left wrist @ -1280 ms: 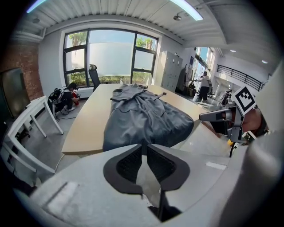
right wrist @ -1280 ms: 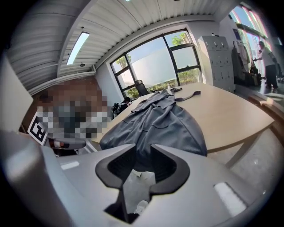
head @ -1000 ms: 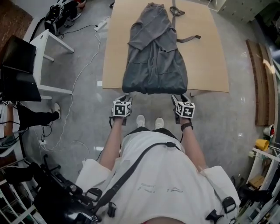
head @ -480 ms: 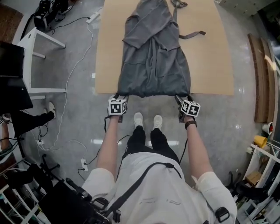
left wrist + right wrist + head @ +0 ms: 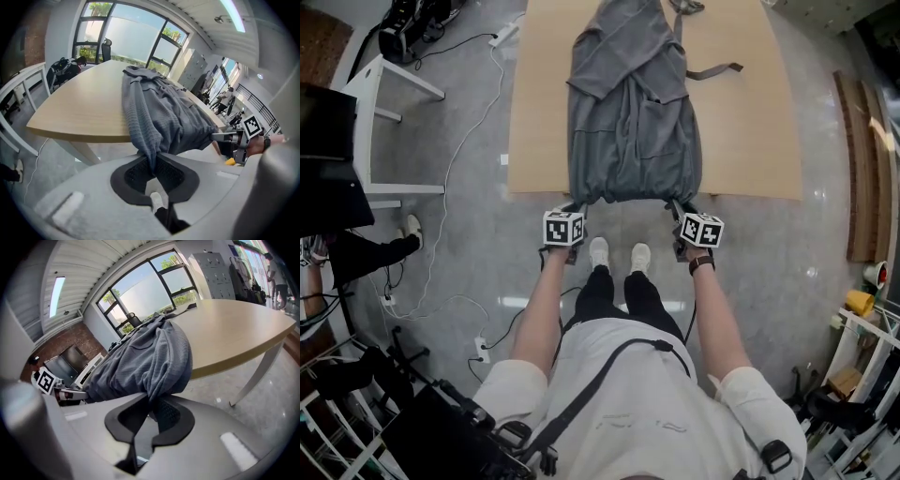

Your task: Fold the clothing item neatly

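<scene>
At the near edge of the wooden table (image 5: 539, 122), the left gripper (image 5: 153, 163) and right gripper (image 5: 152, 405) have just been closing and now pinch the two bottom corners of the grey robe (image 5: 633, 122), cloth bunched between their pads. The hem hangs just off the edge. The rest lies lengthwise along the tabletop, its belt (image 5: 712, 70) trailing to the right. White shoes (image 5: 619, 255) stand below, between the grippers.
</scene>
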Motion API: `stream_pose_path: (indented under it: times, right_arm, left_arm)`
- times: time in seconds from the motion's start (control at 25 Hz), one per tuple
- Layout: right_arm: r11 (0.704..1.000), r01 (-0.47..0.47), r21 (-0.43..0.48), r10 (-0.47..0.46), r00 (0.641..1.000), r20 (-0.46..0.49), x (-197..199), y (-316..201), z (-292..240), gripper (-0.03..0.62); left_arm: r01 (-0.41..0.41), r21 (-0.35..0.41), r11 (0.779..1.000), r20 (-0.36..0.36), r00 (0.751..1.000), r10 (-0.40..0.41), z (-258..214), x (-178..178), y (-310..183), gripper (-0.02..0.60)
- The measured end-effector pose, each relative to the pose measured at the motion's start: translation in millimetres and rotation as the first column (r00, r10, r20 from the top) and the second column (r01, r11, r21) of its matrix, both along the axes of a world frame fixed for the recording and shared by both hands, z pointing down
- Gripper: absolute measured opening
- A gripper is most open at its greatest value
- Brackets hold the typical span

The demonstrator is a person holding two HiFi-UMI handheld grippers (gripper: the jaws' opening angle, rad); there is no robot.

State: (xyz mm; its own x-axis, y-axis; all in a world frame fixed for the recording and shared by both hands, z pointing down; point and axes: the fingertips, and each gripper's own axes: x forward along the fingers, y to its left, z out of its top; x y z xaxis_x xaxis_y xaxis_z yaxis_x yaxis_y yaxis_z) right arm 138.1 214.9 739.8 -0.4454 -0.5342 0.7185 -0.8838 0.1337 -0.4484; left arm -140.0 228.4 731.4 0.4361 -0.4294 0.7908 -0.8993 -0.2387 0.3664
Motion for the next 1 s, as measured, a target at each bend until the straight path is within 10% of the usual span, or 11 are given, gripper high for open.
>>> stream_pose_path:
  times: [0.48,1.0]
  right_arm:
    - [0.957,0.246,0.155,-0.267,0.955,0.130,-51.1,103.9,-119.3,0.023]
    - [0.854,0.195,0.482,-0.318,0.930,0.186,-5.9,75.1,-307.5,0.025]
  left_arm:
    - [-0.228,0.110,0.968,-0.232,0.941,0.248,-124.5,88.9,108.0,0.020]
    - [-0.008,0.386,0.923,-0.370,0.915,0.162,-299.4,82.9,52.0,0.021]
